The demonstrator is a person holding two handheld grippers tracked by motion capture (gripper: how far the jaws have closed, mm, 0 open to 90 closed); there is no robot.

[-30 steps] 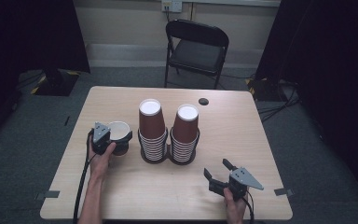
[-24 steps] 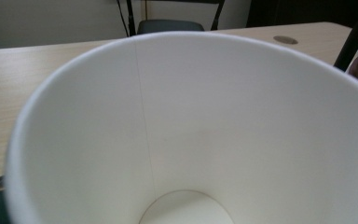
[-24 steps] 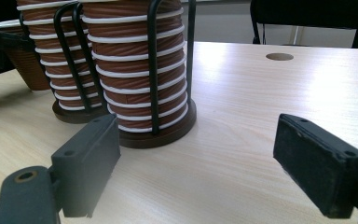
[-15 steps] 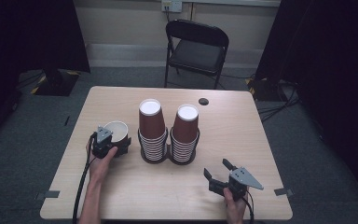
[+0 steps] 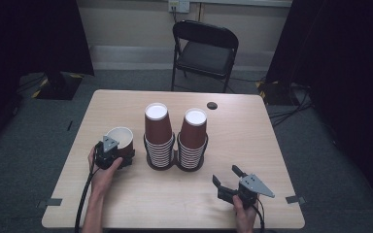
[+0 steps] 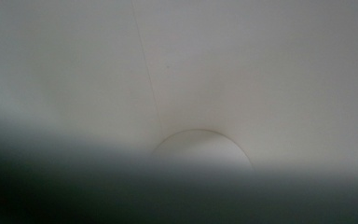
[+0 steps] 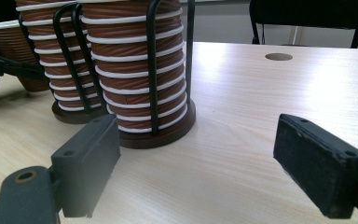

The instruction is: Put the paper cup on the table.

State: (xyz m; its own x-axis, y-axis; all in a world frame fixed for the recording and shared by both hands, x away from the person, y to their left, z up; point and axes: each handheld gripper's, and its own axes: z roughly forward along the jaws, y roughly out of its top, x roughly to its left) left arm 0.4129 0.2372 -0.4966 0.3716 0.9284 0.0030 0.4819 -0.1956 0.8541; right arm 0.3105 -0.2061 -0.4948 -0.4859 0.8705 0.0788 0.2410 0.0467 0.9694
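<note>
Left gripper [image 5: 119,156]: my fingers pinched the single paper cup [image 5: 120,138], just left of the cup stacks [image 5: 175,138] on the desk [image 5: 252,145].
Right gripper [image 5: 228,182]: fingers [image 7: 86,163] spread, empty, near the desk's front edge.
Risk: squeezing harder could crush the cup; swinging it could knock the stacks.
Views: my left gripper view showed the cup's white inside [image 6: 177,70]; the right showed the holder's wire rods [image 7: 153,65].

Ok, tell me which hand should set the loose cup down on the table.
Left. The left tongs already grip the single cup at its rim, beside the left cup stack. The right tongs sit open near the table's front edge, apart from any cup, so they would probably need a handover first.
</note>
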